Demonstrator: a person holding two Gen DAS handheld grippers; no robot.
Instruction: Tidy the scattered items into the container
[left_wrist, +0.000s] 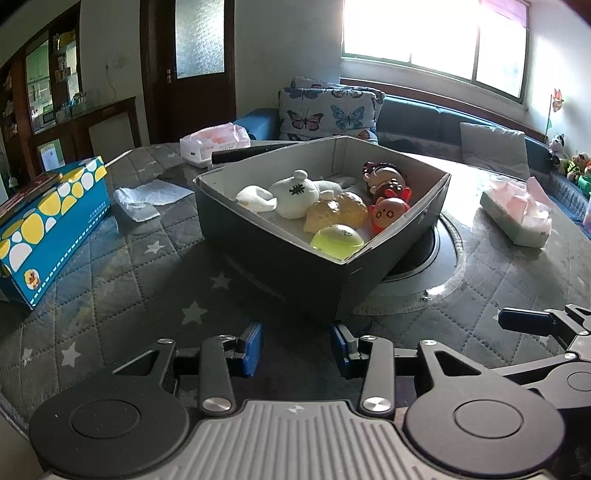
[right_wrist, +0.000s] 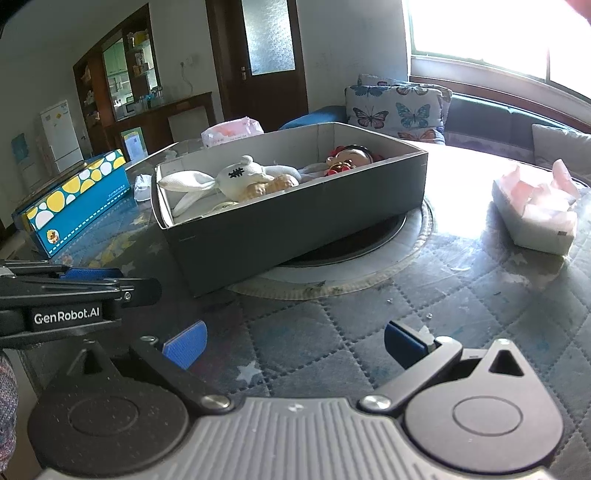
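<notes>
Before the box (left_wrist: 280, 254) of toys, both grippers (left_wrist: 297, 345) (right_wrist: 291, 345) tilted downward, jaws spread, nothing between them.

Both my wrist cams sit low over the quilted table (left_wrist: 110, 266), tilted down, looking along their own fingers. Left cam faces the near corner of the grey box (left_wrist: 343, 266) close up. Right cam sits further right, sees the box's (right_wrist: 295, 221) long side and the left gripper (right_wrist: 110, 280) at its left edge. Shared: box, blue tissue box (left_wrist: 48, 225) (right_wrist: 77, 199), butterfly cushion (left_wrist: 325, 114) (right_wrist: 395, 110), door.
</notes>
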